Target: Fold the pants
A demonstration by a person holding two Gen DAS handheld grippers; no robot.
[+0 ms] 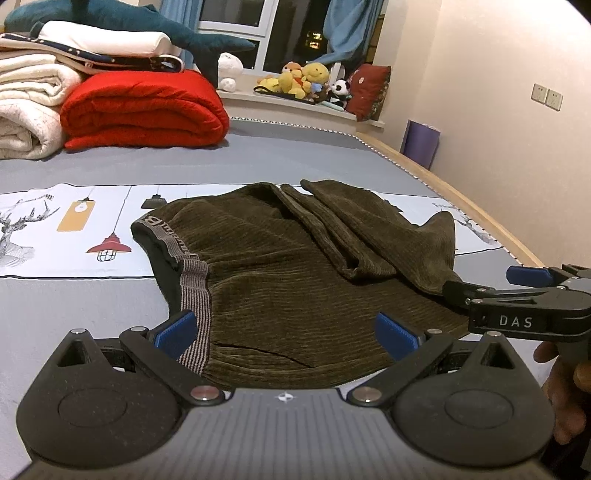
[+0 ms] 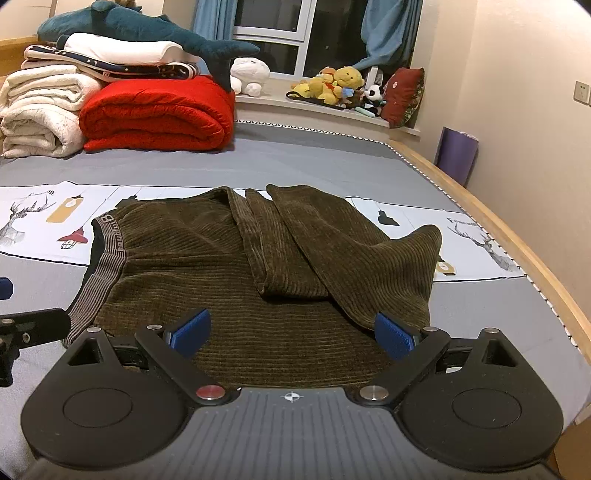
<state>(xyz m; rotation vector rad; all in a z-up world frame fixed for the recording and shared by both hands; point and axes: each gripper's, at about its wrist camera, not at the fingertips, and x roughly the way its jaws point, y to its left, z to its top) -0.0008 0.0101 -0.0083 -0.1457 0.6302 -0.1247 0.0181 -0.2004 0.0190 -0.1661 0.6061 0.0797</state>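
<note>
So the bed point(image 1: 295, 155) takes up pretty much everything, grey sheet with a white printed band of lamps and deer running across it. At the far left there's a stack of bedding: a folded red quilt point(image 1: 144, 110), white blankets point(image 1: 29, 107) beside it, and a blue plush shark point(image 2: 147, 27) lying on top of the pile. The window sill point(image 2: 314, 107) behind has a bunch of stuffed toys point(image 2: 336, 86) and a red cushion point(image 2: 402, 96).

The pants point(image 2: 229, 266), dark olive corduroy, lie in the middle of the bed, partly over that printed band. The waistband point(image 1: 195, 291) is on the left side, and the legs are doubled back over the body of the pants, a bit rumpled at the right.

The left gripper point(image 1: 286, 332) sits over the near edge by the waistband, blue pads wide apart, nothing between them. The right gripper point(image 2: 291, 334) is over the near edge too, further right, fingers also spread and holding nothing.
</note>
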